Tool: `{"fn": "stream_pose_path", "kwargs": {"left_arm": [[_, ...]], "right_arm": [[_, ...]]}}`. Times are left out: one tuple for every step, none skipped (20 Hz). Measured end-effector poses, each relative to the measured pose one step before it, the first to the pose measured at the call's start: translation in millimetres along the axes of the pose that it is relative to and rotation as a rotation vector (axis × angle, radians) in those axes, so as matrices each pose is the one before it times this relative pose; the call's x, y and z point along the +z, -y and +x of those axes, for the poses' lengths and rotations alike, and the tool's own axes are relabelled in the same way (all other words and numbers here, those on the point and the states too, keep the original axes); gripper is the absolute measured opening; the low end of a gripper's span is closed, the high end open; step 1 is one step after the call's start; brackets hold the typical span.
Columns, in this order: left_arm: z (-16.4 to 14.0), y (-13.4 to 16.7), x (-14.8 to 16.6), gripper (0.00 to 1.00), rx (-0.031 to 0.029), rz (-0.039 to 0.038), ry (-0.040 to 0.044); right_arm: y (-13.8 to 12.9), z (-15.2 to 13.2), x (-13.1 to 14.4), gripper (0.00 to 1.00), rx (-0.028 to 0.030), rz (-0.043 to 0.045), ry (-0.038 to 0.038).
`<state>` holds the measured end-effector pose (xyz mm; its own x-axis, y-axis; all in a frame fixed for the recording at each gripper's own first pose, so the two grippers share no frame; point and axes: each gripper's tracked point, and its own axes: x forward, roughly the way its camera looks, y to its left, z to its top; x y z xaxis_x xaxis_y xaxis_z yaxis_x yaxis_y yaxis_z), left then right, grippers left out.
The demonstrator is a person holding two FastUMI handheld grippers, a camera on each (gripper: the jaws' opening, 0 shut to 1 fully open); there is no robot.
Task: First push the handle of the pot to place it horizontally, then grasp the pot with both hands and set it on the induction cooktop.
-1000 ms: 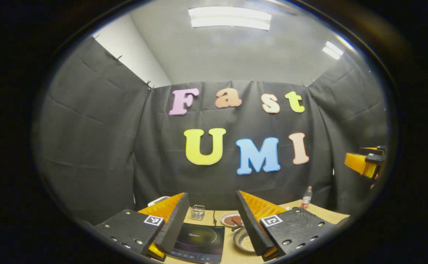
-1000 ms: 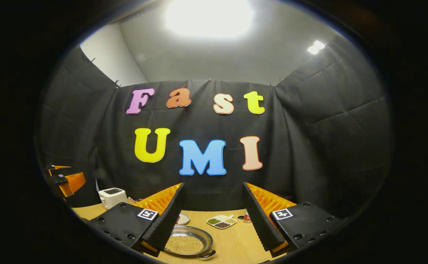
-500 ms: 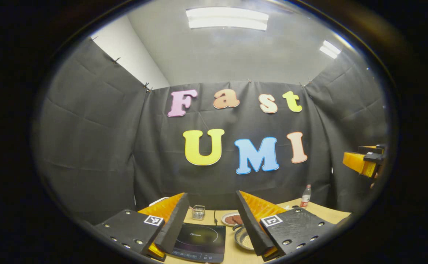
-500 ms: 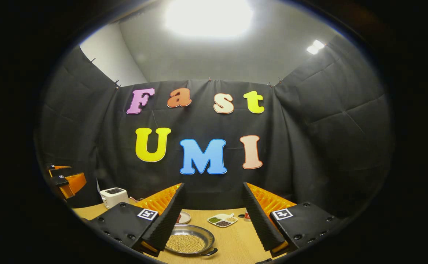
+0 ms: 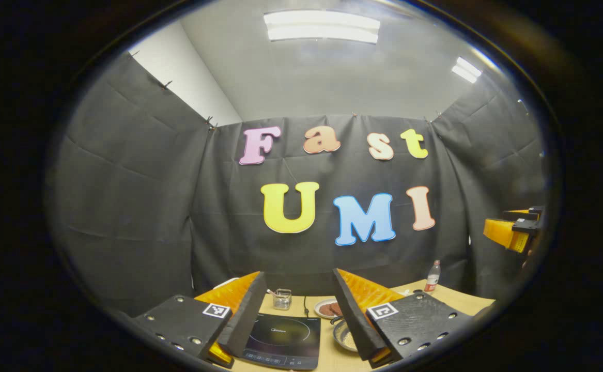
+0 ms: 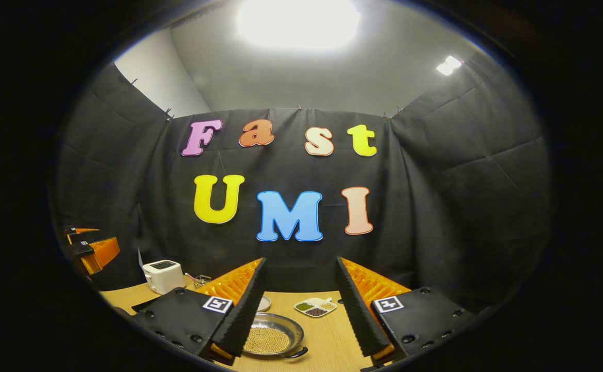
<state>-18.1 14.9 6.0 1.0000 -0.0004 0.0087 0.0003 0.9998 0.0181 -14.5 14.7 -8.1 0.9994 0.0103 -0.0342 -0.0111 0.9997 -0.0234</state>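
In the left gripper view, your left gripper (image 5: 297,289) hangs released above the worktop (image 5: 327,356), jaws wide apart and grasping nothing; the induction cooktop (image 5: 285,338) lies at bottom centre, the pot (image 5: 343,335) just right of it, partly behind a finger

In the right gripper view, your right gripper (image 6: 299,281) is likewise spread and empty; the pot (image 6: 275,338) sits at bottom centre, a dark handle (image 6: 297,354) on its lower edge. You're judged still on the first step: lower a gripper beside that handle and push it sideways
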Motion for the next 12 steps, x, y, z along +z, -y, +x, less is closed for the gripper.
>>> {"fn": "stream_pose_path", "kwargs": {"left_arm": [[-0.93, -1.44, -0.16, 0.77, 0.00141, 0.0008, 0.00006], [-0.23, -2.19, 0.65, 0.77, 0.00137, 0.0018, 0.00019], [-0.8, -1.78, 0.09, 0.77, 0.00089, 0.00224, 0.00103], [-0.7, -2.18, 0.94, 0.77, 0.00034, 0.00193, 0.00103], [-0.55, -3.06, -0.63, 0.77, -0.00005, 0.00128, 0.00119], [-0.13, -3.45, 1.03, 0.77, 0.00113, 0.0006, 0.00088], [-0.92, -2.91, -0.37, 0.77, 0.00009, 0.00014, 0.00138], [-0.35, -3.66, 1.91, 0.78, 0.0006, 0.0002, 0.00273], [-0.06, -5.4, -0.41, 0.78, 0.00077, -0.00049, 0.00286], [1.04, -4.06, 1.13, 0.78, -0.00191, -0.00251, 0.00288], [-0.08, -3.01, -1.15, 0.78, -0.00469, -0.00325, 0.00204], [1.06, -4.81, -1.22, 0.78, -0.00458, -0.00222, 0.00075]], "right_arm": [[-0.37, -0.22, -0.83, 0.73, -0.00232, -0.00393, -0.00163], [-1.18, 0.76, 0.05, 0.68, -0.00137, -0.00217, -0.00076], [-1.47, -0.61, -0.29, 0.57, 0.00081, -0.00081, -0.00074], [-2.4, -0.35, 0.36, 0.53, 0.00268, 0.00288, 0.00053], [-4.06, -2.7, 1.64, 0.36, 0.00977, 0.01016, 0.00597], [-4.02, -0.87, 3.07, 0.29, 0.0123, 0.01673, 0.00774], [0.16, 1.8, -0.58, 0.12, -0.00701, 0.01591, 0.00585], [-4.26, -5.29, -1.2, 0.06, 0.01784, 0.013, -0.00647], [-7.7, 6.54, -9.47, 0.0, 0.03086, 0.00415, -0.0281], [-4.24, 0.14, -8.27, 0.02, 0.00724, -0.00837, -0.02504], [-3.82, 1.82, -5.66, 0.02, 0.00451, -0.00421, -0.01935], [-3.05, 1.27, -4.9, 0.02, 0.00738, 0.00261, -0.02036]]}}
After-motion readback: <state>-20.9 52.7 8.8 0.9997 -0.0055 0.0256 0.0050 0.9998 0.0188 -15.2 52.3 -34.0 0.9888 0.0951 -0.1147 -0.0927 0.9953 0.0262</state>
